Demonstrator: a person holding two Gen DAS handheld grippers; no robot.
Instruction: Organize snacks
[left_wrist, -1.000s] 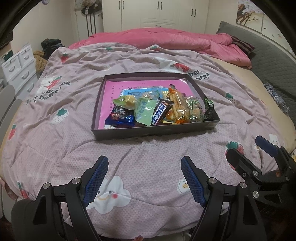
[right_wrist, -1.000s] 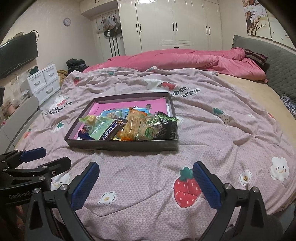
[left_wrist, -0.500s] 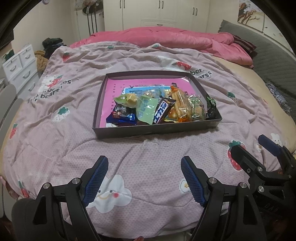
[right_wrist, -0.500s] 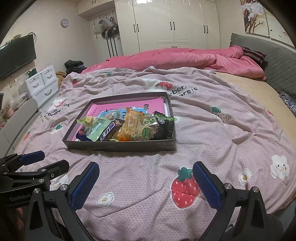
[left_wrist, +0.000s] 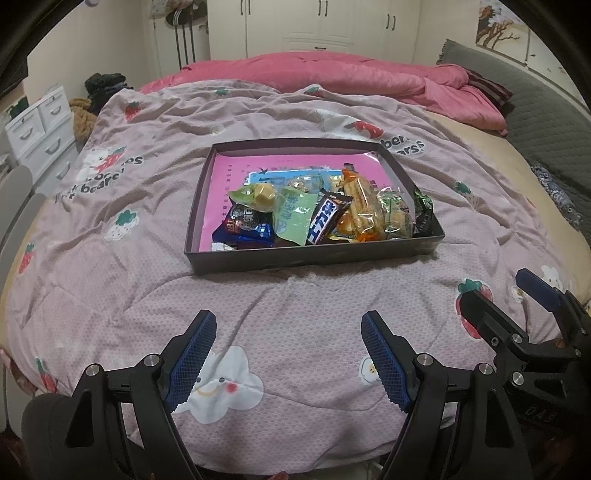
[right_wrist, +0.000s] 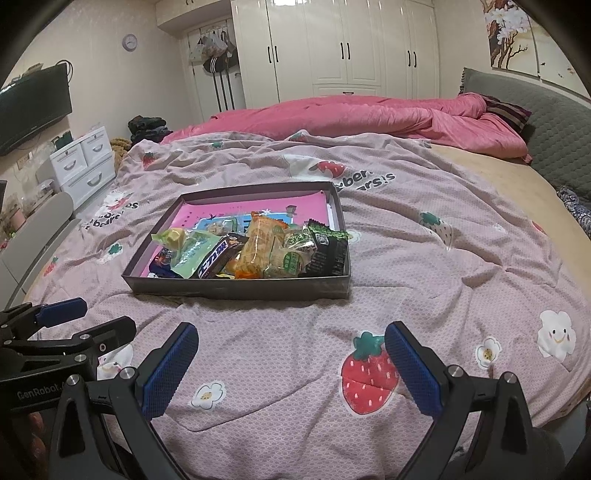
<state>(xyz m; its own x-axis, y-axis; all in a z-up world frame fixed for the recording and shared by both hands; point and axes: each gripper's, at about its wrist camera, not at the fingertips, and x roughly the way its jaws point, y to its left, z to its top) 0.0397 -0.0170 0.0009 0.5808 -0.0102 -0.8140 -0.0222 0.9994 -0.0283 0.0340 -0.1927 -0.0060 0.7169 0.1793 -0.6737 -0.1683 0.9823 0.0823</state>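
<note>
A shallow dark box (left_wrist: 295, 258) with a pink floor lies on the bed; it also shows in the right wrist view (right_wrist: 236, 288). Several wrapped snacks are piled along its near side: a blue packet (left_wrist: 245, 227), a pale green packet (left_wrist: 295, 218), a dark chocolate bar (left_wrist: 325, 219), an orange biscuit pack (left_wrist: 364, 212) and a dark green packet (right_wrist: 327, 247). My left gripper (left_wrist: 288, 354) is open and empty over the quilt, short of the box. My right gripper (right_wrist: 291, 365) is open and empty, to the right of the left one.
The box rests on a pink strawberry-print quilt (left_wrist: 110, 258). A rumpled pink duvet (right_wrist: 369, 114) lies behind. A grey headboard (right_wrist: 554, 140) stands on the right, white drawers (right_wrist: 85, 162) on the left, wardrobes (right_wrist: 351, 48) at the back.
Both grippers have moved slightly back and up from the box; the box sits a little farther away in view. Both stay open and empty.
</note>
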